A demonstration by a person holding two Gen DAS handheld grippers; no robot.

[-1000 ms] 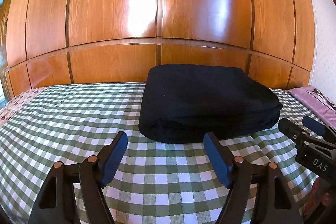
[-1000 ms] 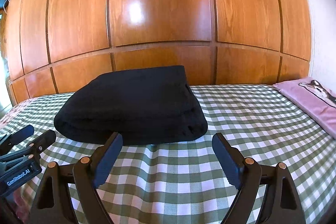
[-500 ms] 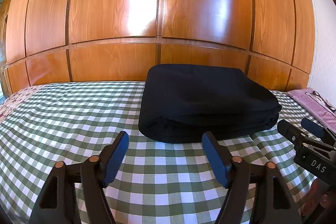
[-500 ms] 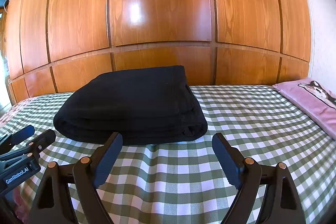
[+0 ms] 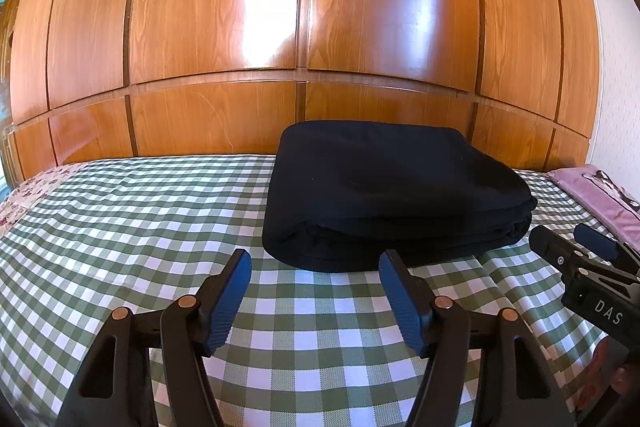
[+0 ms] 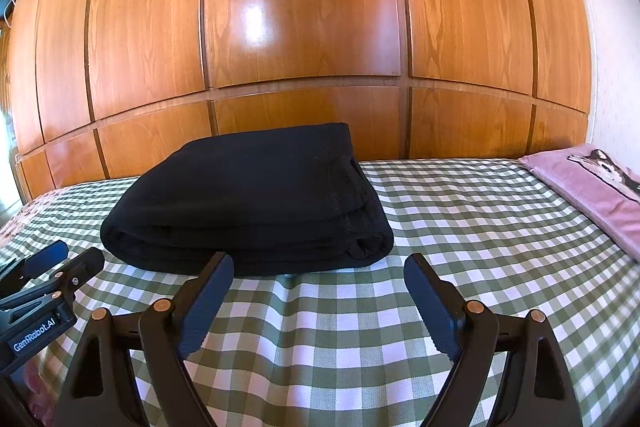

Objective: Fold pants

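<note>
Left wrist view: wooden wall panels [image 5: 224, 27] fill the background behind the bed [image 5: 120, 219], which carries a green-and-white checked cover. A pink pillow [image 5: 600, 195] lies at the bed's right edge.

The pants [image 5: 384, 195], black, lie folded into a thick rectangular bundle on the cover, toward the panel side of the bed. Long axis runs left to right across the view; rounded fold edge faces the camera, layered open ends point right toward the pillow. In the right wrist view the pants [image 6: 248, 203] sit left of centre, stacked layer edges visible at their right end.

Left claw [image 5: 316, 287]: released, nothing between the blue pads; jaws have just been closing somewhat. The pants lie just beyond and slightly right of its tips, not touching.

Right claw [image 6: 318, 291]: released and wide, empty. The pants lie just ahead, mostly left of its gap; the left finger overlaps the bundle's near edge in the picture, contact cannot be told.

Each claw appears at the edge of the other's view.
</note>
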